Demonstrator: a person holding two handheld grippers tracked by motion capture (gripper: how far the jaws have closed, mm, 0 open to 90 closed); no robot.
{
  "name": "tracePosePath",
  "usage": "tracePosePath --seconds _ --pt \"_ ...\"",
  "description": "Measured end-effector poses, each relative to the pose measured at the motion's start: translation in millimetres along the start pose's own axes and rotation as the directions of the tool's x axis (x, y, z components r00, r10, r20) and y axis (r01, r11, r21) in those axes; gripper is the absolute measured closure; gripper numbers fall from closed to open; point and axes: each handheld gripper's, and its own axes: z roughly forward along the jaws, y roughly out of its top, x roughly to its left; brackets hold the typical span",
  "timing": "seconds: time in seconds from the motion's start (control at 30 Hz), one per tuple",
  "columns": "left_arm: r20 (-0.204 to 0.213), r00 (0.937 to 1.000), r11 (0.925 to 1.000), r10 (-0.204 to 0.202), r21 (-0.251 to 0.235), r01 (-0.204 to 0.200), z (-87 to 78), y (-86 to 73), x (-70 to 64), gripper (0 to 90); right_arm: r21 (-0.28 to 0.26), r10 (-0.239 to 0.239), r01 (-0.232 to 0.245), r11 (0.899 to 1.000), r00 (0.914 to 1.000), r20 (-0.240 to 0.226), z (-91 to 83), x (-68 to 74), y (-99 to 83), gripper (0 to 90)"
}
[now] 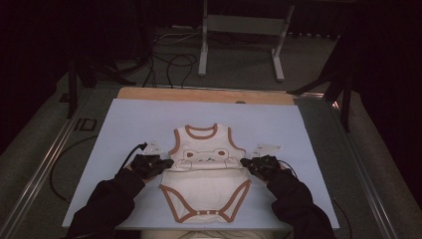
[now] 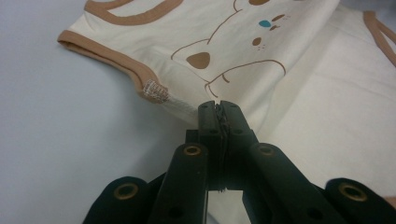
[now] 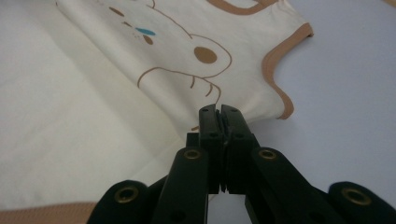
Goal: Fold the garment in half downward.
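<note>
A cream baby bodysuit (image 1: 206, 181) with brown trim and a bear print lies on the pale blue table top (image 1: 124, 124), neck away from me. Its upper part is folded across the middle along a crease between my hands. My left gripper (image 1: 168, 163) is shut on the bodysuit's left side edge; in the left gripper view the jaws pinch the side seam of the bodysuit (image 2: 243, 51) just below the armhole at the gripper (image 2: 219, 106). My right gripper (image 1: 244, 162) is shut on the opposite side edge of the bodysuit (image 3: 154, 70), jaws pressed together at the gripper (image 3: 219, 111).
Bare table top stretches to the left, right and far side of the garment. A wooden strip (image 1: 204, 94) borders the far edge. Beyond it stand a white frame (image 1: 239, 30) and cables (image 1: 169, 64) on the floor. The bodysuit's snap end (image 1: 206, 213) lies near the front edge.
</note>
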Motion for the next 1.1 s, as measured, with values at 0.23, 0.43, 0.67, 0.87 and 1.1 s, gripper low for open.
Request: tracePosePath --seconds 0.23,0.43,0.67,0.87,1.1 --pt "0.01 0.9999 1.0 -0.003 0.001 0.003 -2.6 -9.2 -7.9 90.0 0.005 0.005 -0.005 1.0 0.9999 -0.013 -4.4 12.7 -10.3 88.7" --pt "0.024 0.9997 1.0 -0.004 0.007 0.004 -4.3 -17.1 -13.8 90.0 0.0 0.01 -0.01 1.0 0.9998 -0.018 -9.4 19.6 -15.6 88.7" --pt "0.047 0.9989 0.9994 -0.003 0.035 0.002 -1.2 -24.7 -17.2 89.9 0.025 0.003 -0.002 1.0 0.9995 -0.031 -6.1 27.1 -24.1 88.6" --pt "0.056 0.9984 0.9986 -0.007 0.052 0.005 2.4 -31.2 -18.9 89.9 0.04 0.004 -0.003 0.999 0.9994 -0.035 -5.0 29.8 -28.4 88.6" --pt "0.049 0.9987 0.9976 -0.015 0.068 0.012 5.8 -36.1 -19.9 89.8 0.054 0.01 -0.008 0.999 0.9991 -0.041 -2.3 33.7 -34.8 88.3"
